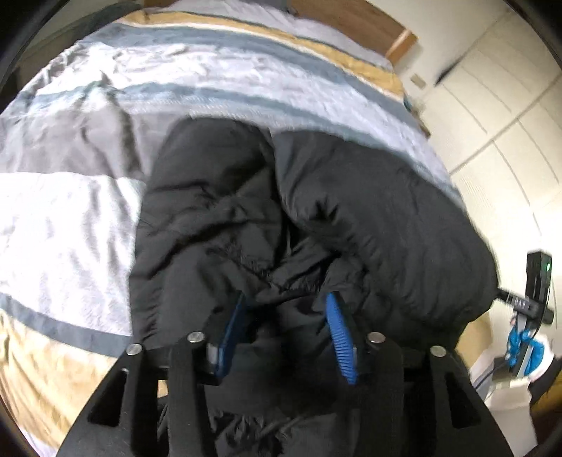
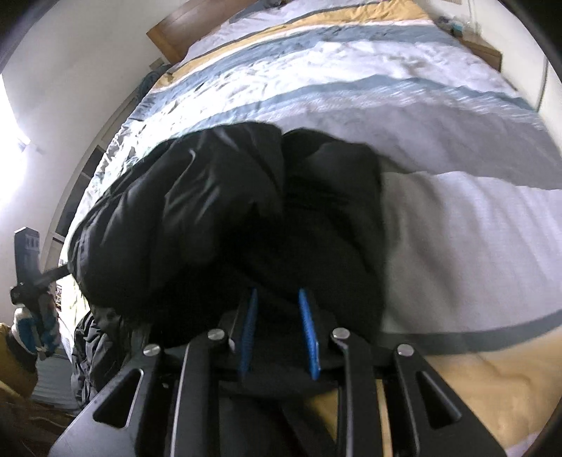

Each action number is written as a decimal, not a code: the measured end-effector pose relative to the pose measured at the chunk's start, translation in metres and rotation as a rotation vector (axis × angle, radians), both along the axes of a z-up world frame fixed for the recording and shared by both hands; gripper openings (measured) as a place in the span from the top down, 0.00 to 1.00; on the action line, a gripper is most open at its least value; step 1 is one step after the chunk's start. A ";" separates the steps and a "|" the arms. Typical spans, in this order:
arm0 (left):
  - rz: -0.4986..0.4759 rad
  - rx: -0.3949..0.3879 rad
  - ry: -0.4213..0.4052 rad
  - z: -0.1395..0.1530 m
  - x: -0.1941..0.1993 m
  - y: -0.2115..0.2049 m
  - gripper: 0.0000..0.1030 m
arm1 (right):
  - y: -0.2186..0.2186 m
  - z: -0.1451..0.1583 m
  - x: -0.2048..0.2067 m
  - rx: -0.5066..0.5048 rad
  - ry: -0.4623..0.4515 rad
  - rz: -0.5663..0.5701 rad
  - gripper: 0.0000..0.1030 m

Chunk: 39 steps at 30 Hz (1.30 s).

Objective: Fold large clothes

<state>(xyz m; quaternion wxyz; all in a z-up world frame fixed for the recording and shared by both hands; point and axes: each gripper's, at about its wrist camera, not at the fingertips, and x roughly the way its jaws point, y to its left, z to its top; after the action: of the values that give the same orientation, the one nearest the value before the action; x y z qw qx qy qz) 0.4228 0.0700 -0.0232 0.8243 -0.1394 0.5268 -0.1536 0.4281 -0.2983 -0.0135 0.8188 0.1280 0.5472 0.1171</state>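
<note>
Two grippers — left gripper (image 1: 286, 298), right gripper (image 2: 277, 293) — pinch the black padded jacket (image 1: 368, 211) at lower centre: likely soft, bulky, slippery — best gripped along its hem.

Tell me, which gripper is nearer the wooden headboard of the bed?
Neither clearly. The left gripper and right gripper both bite the near end of the black jacket on the bed; the headboard lies far beyond both.
</note>
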 end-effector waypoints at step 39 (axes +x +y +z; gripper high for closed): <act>-0.130 0.223 -0.142 0.018 0.016 -0.116 0.29 | 0.078 0.018 0.053 -0.020 -0.141 0.309 0.47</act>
<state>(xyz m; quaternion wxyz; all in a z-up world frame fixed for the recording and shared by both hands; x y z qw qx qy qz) 0.4393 -0.0457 -0.0050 0.8582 -0.0014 0.4888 -0.1568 0.4807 -0.2201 0.0046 0.8287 0.0253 0.5026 0.2449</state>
